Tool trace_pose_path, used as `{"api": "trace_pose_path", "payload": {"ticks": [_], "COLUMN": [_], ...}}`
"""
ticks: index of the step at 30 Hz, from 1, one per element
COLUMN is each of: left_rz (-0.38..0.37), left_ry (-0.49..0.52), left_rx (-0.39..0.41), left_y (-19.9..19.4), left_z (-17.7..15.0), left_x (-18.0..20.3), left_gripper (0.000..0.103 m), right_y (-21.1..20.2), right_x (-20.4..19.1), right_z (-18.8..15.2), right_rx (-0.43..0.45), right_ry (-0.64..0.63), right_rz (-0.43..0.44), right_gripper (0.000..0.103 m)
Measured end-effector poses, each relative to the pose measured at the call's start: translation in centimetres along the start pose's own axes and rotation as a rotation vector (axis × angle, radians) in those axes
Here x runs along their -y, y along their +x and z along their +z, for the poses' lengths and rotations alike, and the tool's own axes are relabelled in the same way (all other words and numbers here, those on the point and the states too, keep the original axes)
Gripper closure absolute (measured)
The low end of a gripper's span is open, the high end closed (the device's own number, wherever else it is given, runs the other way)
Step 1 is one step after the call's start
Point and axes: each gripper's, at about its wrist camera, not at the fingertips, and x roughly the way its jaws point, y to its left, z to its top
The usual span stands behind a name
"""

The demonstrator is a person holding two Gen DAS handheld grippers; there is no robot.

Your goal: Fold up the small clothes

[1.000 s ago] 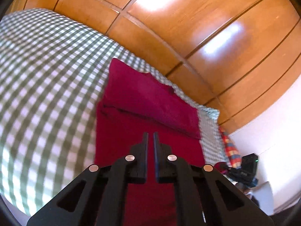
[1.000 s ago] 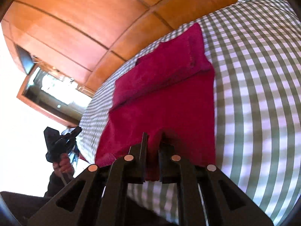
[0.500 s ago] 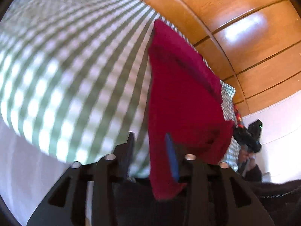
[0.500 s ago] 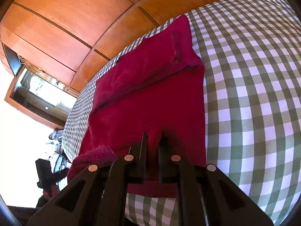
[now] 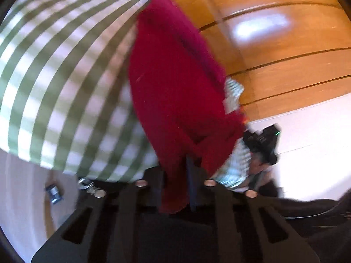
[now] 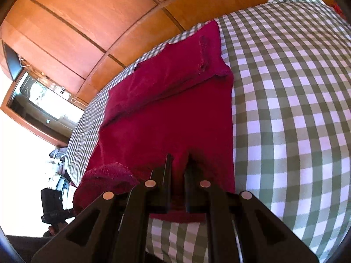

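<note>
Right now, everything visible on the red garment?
The dark red garment looks like soft, fleecy knit. It lies flat on the green-and-white checked cloth, its far part already folded over into a thicker band. Both near corners are pinched: the right claw is shut on the near hem, and the left claw, its jaws just closing, clamps the other corner, which bunches up.

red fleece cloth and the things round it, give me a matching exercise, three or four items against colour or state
Column one:
1. dark red fleece cloth
2. checked bed cover
3. wooden wall panels
4. right gripper

Column two:
a. orange-brown and glossy
b. shut on the near hem
c. far end folded over
d. green and white squares

Pairs: 1-c, 2-d, 3-a, 4-b
</note>
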Motion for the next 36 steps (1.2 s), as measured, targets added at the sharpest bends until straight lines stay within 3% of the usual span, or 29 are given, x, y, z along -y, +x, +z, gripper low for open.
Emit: {"api": "trace_pose_path", "payload": {"ticks": [4, 7, 9, 11, 13, 14, 15, 17, 18, 21, 23, 26, 28, 31, 32, 33, 34, 36], "left_rz": [-0.109, -0.113, -0.066, -0.042, 0.041, 0.079, 0.104, 0.097, 0.107, 0.191, 0.244, 0.270, 0.290, 0.304, 0.306, 0.315, 0.322, 0.286], "left_ry": [0.050, 0.104, 0.133, 0.087, 0.000, -0.035, -0.054, -0.063, -0.052, 0.031, 0.141, 0.252, 0.272, 0.283, 0.270, 0.256, 0.247, 0.211], "left_rx": [0.149, 0.202, 0.229, 0.237, 0.227, 0.240, 0.265, 0.304, 0.328, 0.341, 0.270, 0.164, 0.128, 0.137, 0.139, 0.136, 0.131, 0.139], "left_y": [-1.1, 0.0, 1.4, 2.3, 3.6, 4.0, 3.7, 2.5, 1.8, 1.0, 1.9, 4.1, 5.3, 6.3, 6.5, 6.5, 6.4, 5.6], "left_z": [3.7, 7.7, 10.9, 13.7, 17.1, 18.5, 19.0, 19.8, 19.9, 19.2, 17.6, 14.9, 13.5, 12.5, 12.5, 12.6, 12.5, 13.0], "left_x": [3.1, 5.4, 6.5, 6.1, 4.8, 4.2, 3.7, 2.9, 2.6, 2.3, 2.4, 2.0, 1.3, 0.5, 0.1, -0.2, -0.2, -0.6], "left_gripper": [0.098, 0.099, 0.099, 0.099, 0.087, 0.066, 0.054, 0.054, 0.054, 0.054, 0.054, 0.054, 0.054, 0.054, 0.058, 0.075, 0.082, 0.090], "right_y": [-1.9, -0.9, 0.2, 1.3, 2.2, 2.3, 2.0, 0.4, -0.3, -3.0, -3.9, -4.1, -2.9, -0.8, -0.3, -0.2, -0.2, -0.3], "right_x": [0.0, 0.5, 1.2, 2.0, 2.7, 3.0, 3.2, 3.3, 3.4, 3.9, 4.0, 4.5, 4.5, 3.9, 3.8, 3.6, 3.3, 1.9], "right_z": [0.8, 2.5, 3.7, 4.9, 6.1, 6.5, 6.9, 6.9, 6.7, 5.3, 4.2, 1.8, 0.3, -0.9, -1.0, -0.9, -0.7, -0.4], "right_rx": [0.041, 0.050, 0.047, 0.043, 0.040, 0.041, 0.050, 0.093, 0.103, 0.123, 0.123, 0.078, 0.019, -0.021, -0.016, -0.011, -0.009, 0.000], "right_ry": [0.031, 0.063, 0.094, 0.125, 0.152, 0.168, 0.178, 0.166, 0.158, 0.130, 0.115, 0.081, 0.053, 0.002, -0.006, -0.006, -0.010, -0.064], "right_rz": [0.055, 0.030, 0.012, -0.002, -0.018, -0.018, -0.002, 0.025, 0.037, 0.013, -0.023, -0.076, -0.110, -0.170, -0.178, -0.167, -0.156, -0.194], "right_gripper": [0.095, 0.095, 0.095, 0.095, 0.092, 0.084, 0.068, 0.046, 0.040, 0.035, 0.034, 0.035, 0.040, 0.058, 0.067, 0.082, 0.091, 0.094]}}
